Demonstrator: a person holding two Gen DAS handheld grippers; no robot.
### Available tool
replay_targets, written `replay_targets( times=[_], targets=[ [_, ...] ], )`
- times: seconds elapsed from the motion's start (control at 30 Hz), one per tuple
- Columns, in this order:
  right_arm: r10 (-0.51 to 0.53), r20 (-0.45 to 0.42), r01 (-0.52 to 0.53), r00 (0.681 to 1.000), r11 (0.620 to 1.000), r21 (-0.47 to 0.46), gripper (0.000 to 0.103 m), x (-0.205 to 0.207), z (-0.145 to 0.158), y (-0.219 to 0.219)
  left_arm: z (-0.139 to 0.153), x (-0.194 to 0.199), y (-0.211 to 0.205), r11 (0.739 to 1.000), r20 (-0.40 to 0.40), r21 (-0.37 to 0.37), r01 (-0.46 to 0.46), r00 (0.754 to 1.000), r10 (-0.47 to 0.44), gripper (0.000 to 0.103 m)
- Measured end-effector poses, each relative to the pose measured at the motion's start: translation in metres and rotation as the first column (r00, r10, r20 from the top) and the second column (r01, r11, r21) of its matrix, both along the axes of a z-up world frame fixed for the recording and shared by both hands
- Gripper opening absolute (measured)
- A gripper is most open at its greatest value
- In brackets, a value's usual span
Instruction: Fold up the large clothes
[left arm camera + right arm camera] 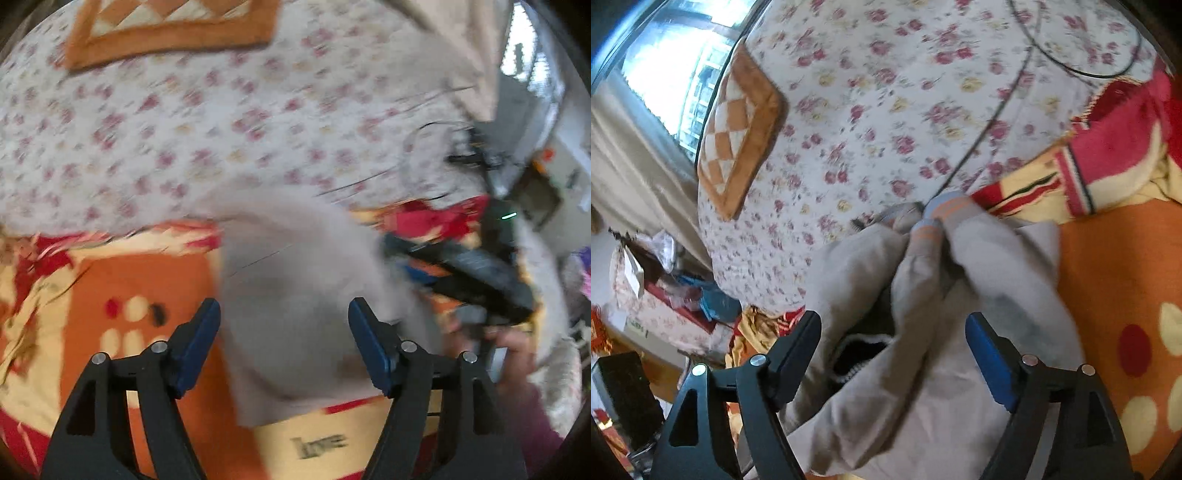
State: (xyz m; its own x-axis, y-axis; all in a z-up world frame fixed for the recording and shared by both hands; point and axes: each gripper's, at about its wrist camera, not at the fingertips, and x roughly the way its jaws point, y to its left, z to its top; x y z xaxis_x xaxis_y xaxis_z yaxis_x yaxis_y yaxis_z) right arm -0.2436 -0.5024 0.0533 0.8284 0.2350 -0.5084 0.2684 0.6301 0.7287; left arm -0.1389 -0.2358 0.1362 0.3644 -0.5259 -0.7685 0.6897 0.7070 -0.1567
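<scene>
- On the bed (886,92), floral sheet: one grey garment (923,369), bunched and creased, lying partly on the sheet and partly on an orange blanket (1115,266) with red and cream spots.
- Garment detail, right wrist view: two cuffs (947,208) with blue and orange bands at the far end, side by side; a dark opening with pale trim near the middle.
- Left tongs (284,347): spread apart, gripping nothing; grey garment (291,280) lies between and beyond the two blue pads. View blurred.
- Right tongs (894,354): spread apart, garment fabric lying between the fingers; whether either pad touches the cloth cannot be told.
- Right-hand tool also seen from the left wrist view as a dark blurred shape (472,273), right of the garment.
- Orange checked cushion (738,125): on the sheet, well apart from the garment.
- Thin black cable (990,122): runs across the sheet toward the cuffs.
- Window (672,70): beyond the bed, beside a beige curtain (631,147).
</scene>
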Motion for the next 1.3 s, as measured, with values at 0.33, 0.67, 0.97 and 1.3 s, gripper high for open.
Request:
replay_targets(
  times=[0.33, 0.67, 0.97, 1.3],
  targets=[
    [0.164, -0.135, -0.181, 0.977, 0.976, -0.124, 0.091, 0.070, 0.003, 0.032, -0.081, -0.010, -0.022, 0.997, -0.095, 0.072, 0.006, 0.995, 0.000, 0.072],
    [0.091, -0.048, -0.101, 0.995, 0.954, -0.281, 0.007, 0.045, 0.023, 0.033, -0.049, -0.030, -0.020, 0.997, -0.020, 0.058, 0.040, 0.999, -0.039, 0.071],
    [-0.079, -0.162, 0.038, 0.984, 0.969, -0.243, 0.007, 0.013, -0.019, -0.021, -0.050, -0.032, -0.014, 0.999, -0.033, 0.047, 0.015, 0.999, -0.013, 0.071],
    [-0.008, -0.080, -0.018, 0.997, 0.946, -0.324, 0.053, -0.044, 0.049, 0.011, -0.066, -0.018, -0.022, 0.997, -0.034, 0.082, 0.002, 0.999, 0.001, 0.072]
  ],
)
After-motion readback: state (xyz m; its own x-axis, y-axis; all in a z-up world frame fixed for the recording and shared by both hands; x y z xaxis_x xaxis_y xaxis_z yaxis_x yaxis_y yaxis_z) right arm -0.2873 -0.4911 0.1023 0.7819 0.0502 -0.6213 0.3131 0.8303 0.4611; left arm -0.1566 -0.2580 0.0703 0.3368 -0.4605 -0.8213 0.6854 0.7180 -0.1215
